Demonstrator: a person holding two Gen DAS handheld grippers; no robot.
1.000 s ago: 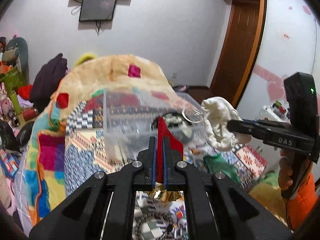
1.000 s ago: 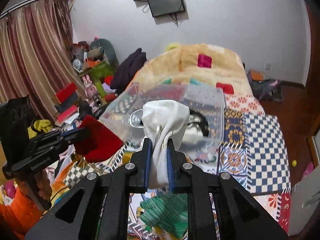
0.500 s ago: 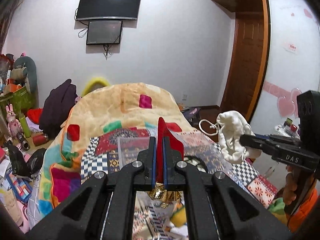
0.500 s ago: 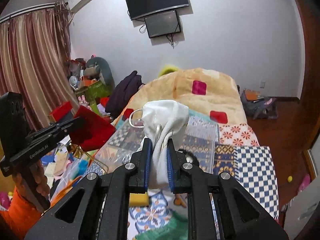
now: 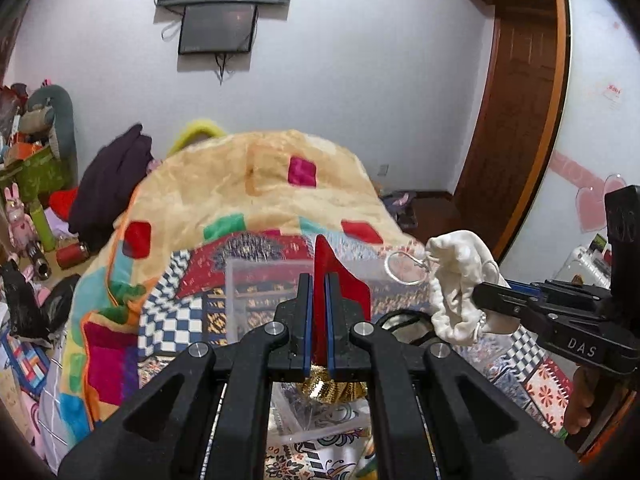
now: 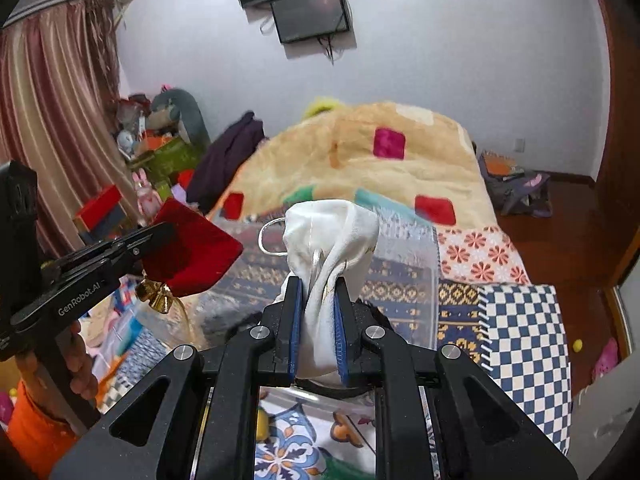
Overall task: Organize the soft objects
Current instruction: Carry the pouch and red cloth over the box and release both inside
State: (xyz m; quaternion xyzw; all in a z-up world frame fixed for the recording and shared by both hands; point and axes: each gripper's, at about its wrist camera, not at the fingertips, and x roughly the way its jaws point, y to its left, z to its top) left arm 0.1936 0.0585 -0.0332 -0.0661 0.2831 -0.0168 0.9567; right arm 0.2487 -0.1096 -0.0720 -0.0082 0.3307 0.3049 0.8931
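Two pouches held in the air above a clear plastic box (image 5: 260,296) on a patterned bedspread (image 6: 520,320). Left gripper (image 5: 316,312) clamped on a red pouch (image 5: 340,280); right gripper (image 6: 316,320) pinching a white drawstring bag (image 6: 332,236) at its bunched middle. Both poised near the box, likely for dropping in.

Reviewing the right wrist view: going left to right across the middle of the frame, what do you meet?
Curtain → left gripper → red pouch → white drawstring bag → floral patch of the quilt → dark bag on the floor.
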